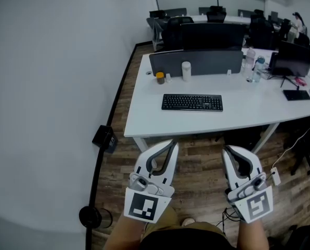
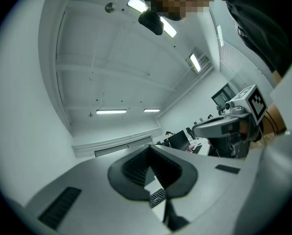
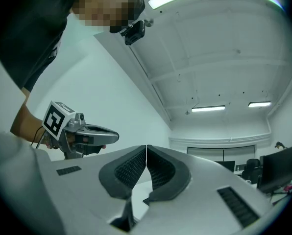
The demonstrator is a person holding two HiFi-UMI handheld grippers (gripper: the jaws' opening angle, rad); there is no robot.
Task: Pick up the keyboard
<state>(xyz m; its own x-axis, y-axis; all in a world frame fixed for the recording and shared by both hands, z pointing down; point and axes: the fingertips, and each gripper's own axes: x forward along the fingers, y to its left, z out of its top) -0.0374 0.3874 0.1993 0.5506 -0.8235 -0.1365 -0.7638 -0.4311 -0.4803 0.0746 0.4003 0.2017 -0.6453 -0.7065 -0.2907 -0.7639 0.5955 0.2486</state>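
The black keyboard (image 1: 192, 102) lies flat mid-desk (image 1: 144, 120), well ahead; the left gripper (image 1: 170, 146) and right gripper (image 1: 228, 151) hover short of the desk edge, jaws together and empty, apparently poised to approach.

Left gripper (image 2: 149, 146), jaws together on nothing; keyboard (image 2: 157, 198) sliver below, right gripper (image 2: 200, 129) alongside.

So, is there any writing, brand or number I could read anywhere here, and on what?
None can be read.
Keyboard: key legends too small.
Bottles: any labels too blurred.
Left gripper and right gripper: cubes bear black-and-white square patterns, no words.
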